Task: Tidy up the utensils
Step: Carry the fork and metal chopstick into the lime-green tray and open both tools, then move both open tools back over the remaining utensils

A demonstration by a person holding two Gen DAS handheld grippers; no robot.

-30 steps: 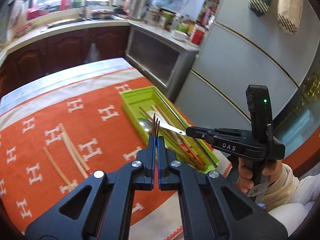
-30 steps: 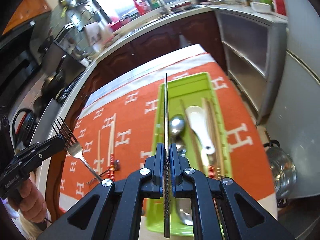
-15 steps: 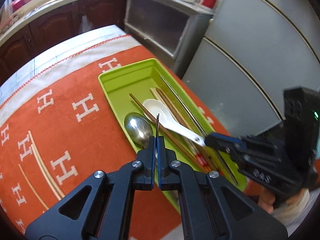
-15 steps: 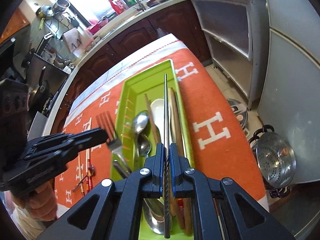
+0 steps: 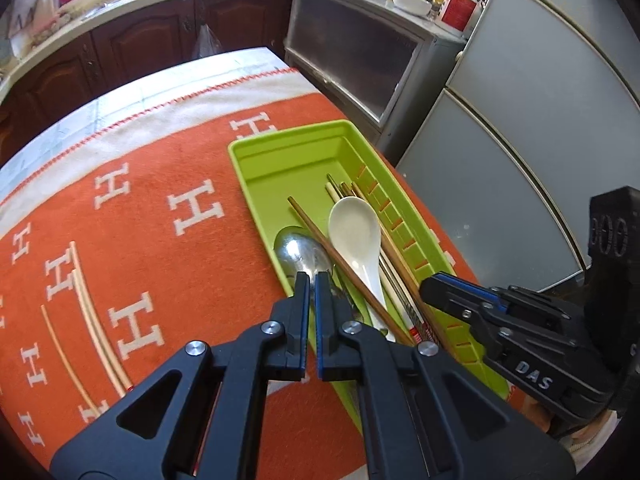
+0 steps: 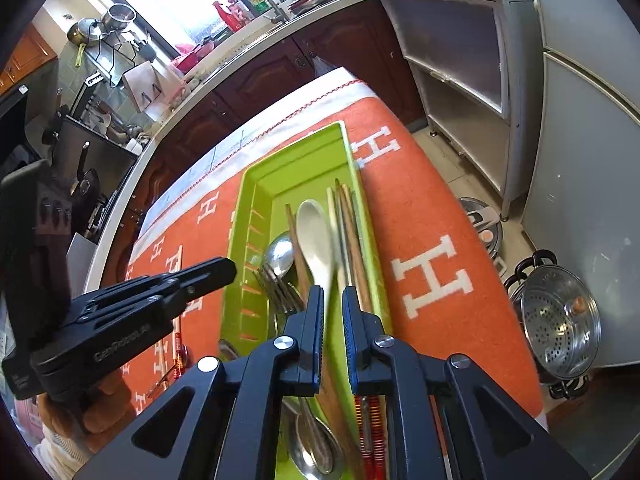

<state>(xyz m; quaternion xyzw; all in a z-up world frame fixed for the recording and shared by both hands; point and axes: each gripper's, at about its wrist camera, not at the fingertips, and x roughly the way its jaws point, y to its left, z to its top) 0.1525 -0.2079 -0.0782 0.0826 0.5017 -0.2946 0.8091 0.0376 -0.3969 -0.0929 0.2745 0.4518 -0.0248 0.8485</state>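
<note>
Both deliveries look done: the right gripper [image 6: 333, 308] has just been opening, fingers spread and empty, its metal chopstick released into the green tray [image 6: 256, 184] at twelve o'clock, while the left gripper [image 5: 311, 280], pressed together, no longer holds the fork [image 6: 280, 288] lying there

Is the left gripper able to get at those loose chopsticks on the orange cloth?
Probably yes. The chopsticks lie in the open on the cloth, nothing over them, just left of the left gripper, whose jaws look empty.

tray [image 5: 288, 148]: 1 | white spoon [image 5: 356, 236]: 1 | metal spoon [image 5: 298, 250]: 1 | fork [image 6: 276, 286]: 1
</note>
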